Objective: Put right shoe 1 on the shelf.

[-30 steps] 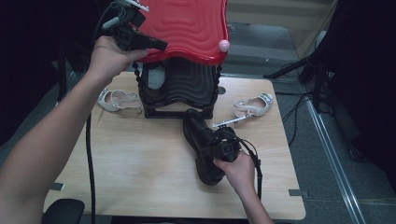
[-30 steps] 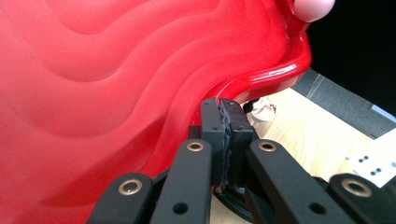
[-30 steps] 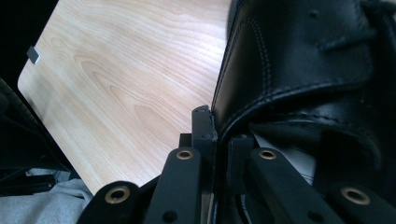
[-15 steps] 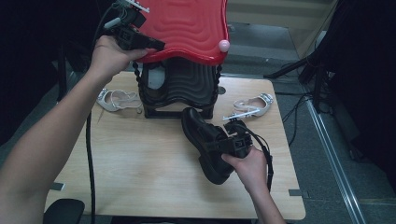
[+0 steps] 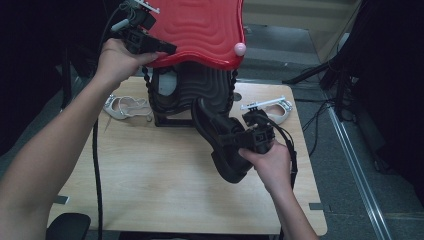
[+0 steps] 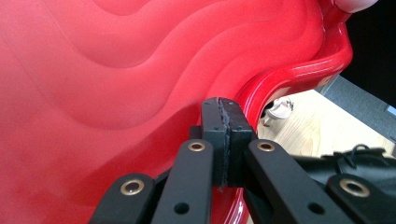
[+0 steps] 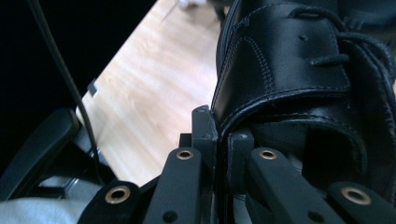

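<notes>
Shoe (image 5: pixel 220 137), black, laced, lifted clear of the surface (image 5: pixel 150 190), toe tilted up toward the open box, heel end lowest. Gripped at the collar edge by the right tool (image 5: pixel 245 139), jaws pinched shut on the leather rim, as confirmed in the right gripper view (image 7: pixel 224 135). Right hand (image 5: pixel 272 162) directly below and beside the shoe.

Lid (image 5: pixel 200 27), red, wavy-ribbed, raised at the far edge of the surface. Clamped at its left rim by the left tool (image 5: pixel 162 49), jaws fully closed on the red edge (image 6: pixel 224 135). Left hand (image 5: pixel 117 60) behind that tool, forearm in from lower left.

Box body (image 5: pixel 192 92), dark, ribbed inside, under the lid, just beyond the shoe's toe.

Two pale sandals on the surface: one (image 5: pixel 122 106) left of the box, one (image 5: pixel 277 107) right of it, close behind the right tool.
</notes>
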`<state>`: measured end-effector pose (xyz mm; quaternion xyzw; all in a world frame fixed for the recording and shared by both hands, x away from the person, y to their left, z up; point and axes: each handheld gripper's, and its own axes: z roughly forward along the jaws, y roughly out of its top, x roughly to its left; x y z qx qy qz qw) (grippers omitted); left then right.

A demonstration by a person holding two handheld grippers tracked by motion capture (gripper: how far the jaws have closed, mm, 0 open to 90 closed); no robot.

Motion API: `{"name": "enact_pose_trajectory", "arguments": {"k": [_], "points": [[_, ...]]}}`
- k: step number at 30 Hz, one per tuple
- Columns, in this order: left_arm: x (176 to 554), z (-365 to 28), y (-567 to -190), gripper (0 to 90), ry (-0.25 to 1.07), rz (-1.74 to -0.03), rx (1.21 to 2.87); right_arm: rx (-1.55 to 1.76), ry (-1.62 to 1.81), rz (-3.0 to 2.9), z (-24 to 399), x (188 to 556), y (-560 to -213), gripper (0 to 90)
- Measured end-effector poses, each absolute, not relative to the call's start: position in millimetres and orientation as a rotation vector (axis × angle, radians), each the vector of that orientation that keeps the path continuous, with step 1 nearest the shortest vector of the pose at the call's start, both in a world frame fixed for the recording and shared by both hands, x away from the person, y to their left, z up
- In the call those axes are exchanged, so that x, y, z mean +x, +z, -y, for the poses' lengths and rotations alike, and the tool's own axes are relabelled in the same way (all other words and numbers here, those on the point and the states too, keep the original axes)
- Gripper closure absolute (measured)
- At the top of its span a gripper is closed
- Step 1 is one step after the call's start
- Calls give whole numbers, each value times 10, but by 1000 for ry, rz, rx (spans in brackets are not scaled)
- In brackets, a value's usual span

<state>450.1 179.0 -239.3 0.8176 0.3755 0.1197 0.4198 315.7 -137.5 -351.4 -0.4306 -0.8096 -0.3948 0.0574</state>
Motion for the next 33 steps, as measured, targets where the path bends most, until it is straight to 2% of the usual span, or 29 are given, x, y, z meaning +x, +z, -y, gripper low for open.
{"name": "enact_pose_trajectory", "arguments": {"k": [16,33], "points": [[4493,-1788,-2395,900,310,-934,2052,-1364,-1307,2491,1074,3655,-3146,867],[4482,-1791,-2403,900,317,-926,2051,-1490,-1388,2575,875,3809,-3514,866]]}}
